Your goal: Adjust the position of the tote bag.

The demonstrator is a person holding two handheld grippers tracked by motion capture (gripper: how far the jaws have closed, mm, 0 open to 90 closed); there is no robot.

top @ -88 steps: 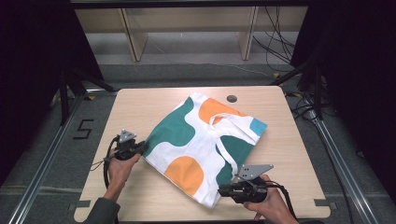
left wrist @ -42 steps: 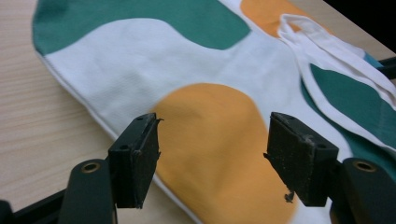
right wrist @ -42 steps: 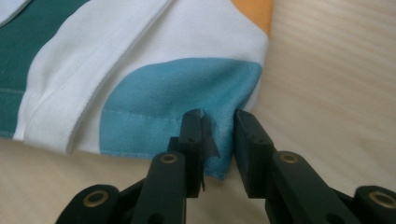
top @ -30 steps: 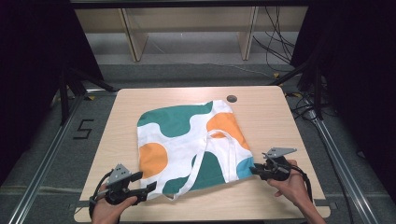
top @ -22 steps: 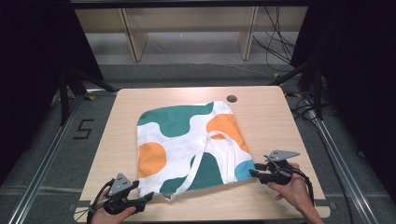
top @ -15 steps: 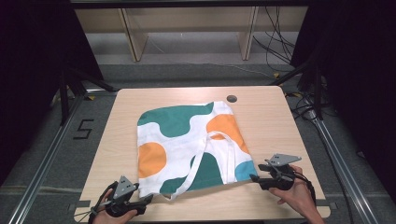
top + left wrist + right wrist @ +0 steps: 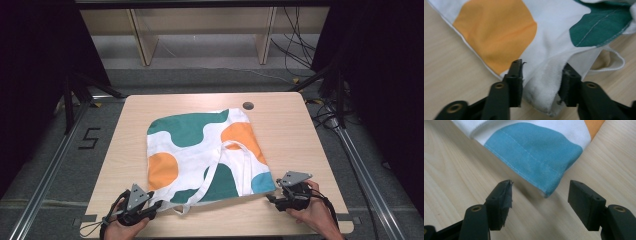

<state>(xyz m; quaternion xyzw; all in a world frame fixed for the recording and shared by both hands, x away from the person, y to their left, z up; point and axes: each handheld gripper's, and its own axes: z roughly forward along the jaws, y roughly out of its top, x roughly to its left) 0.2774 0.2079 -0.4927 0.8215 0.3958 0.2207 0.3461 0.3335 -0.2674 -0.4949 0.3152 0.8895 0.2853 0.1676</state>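
Note:
A tote bag (image 7: 200,145) with white, green, orange and blue patches lies flat on the wooden table (image 7: 300,125), its handle loop (image 7: 235,146) resting on top. My left gripper (image 7: 159,205) is at the bag's near left corner. In the left gripper view its jaws have just been closing, and a bunched fold of white cloth (image 7: 544,85) sits between the pads, touching both. My right gripper (image 7: 270,198) is at the near right corner. Its jaws have just been opening, and the blue corner (image 7: 536,152) lies on the table just ahead of them, untouched.
A dark round hole (image 7: 247,105) sits in the table near its far edge. A loose strap end (image 7: 182,210) hangs by the front edge. Metal rails run along both sides of the table, with shelving legs and cables beyond.
Since the oldest frame the bag has been turned and laid out closer to the front edge. In the last second the right gripper let go of the blue corner, and both hands stayed roughly in place.

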